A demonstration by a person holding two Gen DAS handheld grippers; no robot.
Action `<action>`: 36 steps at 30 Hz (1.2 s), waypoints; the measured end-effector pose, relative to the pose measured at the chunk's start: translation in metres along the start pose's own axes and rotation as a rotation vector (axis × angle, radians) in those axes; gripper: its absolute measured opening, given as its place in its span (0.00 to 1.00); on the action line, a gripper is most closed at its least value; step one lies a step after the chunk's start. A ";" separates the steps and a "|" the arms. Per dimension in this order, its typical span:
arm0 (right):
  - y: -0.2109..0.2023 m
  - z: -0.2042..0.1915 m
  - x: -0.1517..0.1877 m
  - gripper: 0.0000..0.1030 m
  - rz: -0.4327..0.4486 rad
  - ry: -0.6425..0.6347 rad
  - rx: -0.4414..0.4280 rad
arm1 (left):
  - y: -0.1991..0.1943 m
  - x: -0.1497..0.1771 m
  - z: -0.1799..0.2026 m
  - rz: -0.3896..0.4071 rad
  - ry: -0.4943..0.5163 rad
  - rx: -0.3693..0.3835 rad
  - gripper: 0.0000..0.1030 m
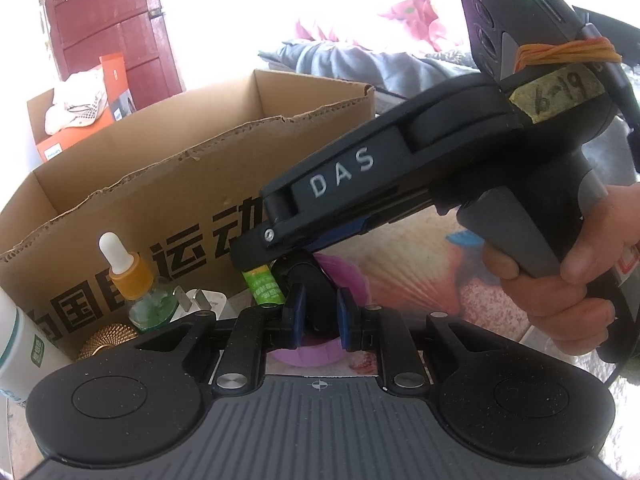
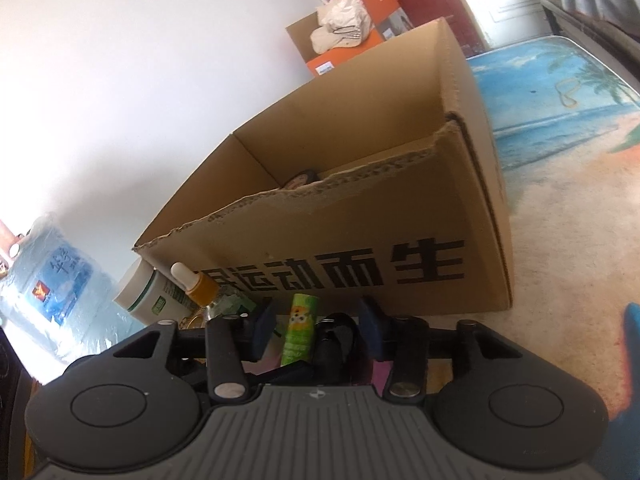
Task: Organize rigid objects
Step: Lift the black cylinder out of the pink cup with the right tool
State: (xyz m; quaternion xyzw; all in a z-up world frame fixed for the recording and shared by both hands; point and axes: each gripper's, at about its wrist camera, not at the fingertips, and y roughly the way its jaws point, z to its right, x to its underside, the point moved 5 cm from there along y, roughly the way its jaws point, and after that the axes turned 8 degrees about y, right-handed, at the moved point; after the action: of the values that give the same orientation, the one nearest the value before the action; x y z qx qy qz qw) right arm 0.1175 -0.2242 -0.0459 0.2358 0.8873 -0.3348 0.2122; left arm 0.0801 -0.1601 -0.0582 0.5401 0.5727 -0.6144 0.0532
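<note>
Each handheld gripper (image 1: 318,316) was built of matte black plastic with a ribbed grey deck bearing a small crosshair mark at its front edge. Two round black housings flanked the deck, each with a shallow circular recess. Black linkage bars, pinned with silver rivets, ran forward to two fingers (image 1: 295,312) faced with blue pads. The right gripper (image 2: 320,322) carried raised white letters "DAS" on its side, a silver screw near the finger pivot, and a grey pistol-style handle. Orange rubber bands and a yellowed tape label with handwritten digits wrapped its upper body, where a green indicator lamp glowed. A bare hand (image 1: 568,280) showed no sleeve.
</note>
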 end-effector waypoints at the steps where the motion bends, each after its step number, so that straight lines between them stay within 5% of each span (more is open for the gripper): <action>1: 0.001 -0.001 0.000 0.49 -0.001 -0.012 0.005 | 0.000 0.001 0.000 0.002 0.001 0.000 0.18; 19: -0.015 -0.003 0.006 0.48 -0.016 -0.029 -0.040 | -0.007 0.005 0.001 -0.010 0.010 0.045 0.23; 30: -0.032 -0.008 0.018 0.39 -0.043 0.008 -0.129 | -0.004 0.006 -0.001 -0.015 -0.038 0.034 0.31; 36: -0.026 -0.004 0.026 0.34 -0.054 0.061 -0.096 | -0.003 0.008 -0.001 -0.018 -0.062 0.033 0.30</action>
State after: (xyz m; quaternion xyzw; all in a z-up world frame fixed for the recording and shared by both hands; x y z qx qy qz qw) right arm 0.0815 -0.2316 -0.0447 0.2115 0.9143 -0.2902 0.1873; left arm 0.0751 -0.1534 -0.0620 0.5165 0.5654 -0.6406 0.0563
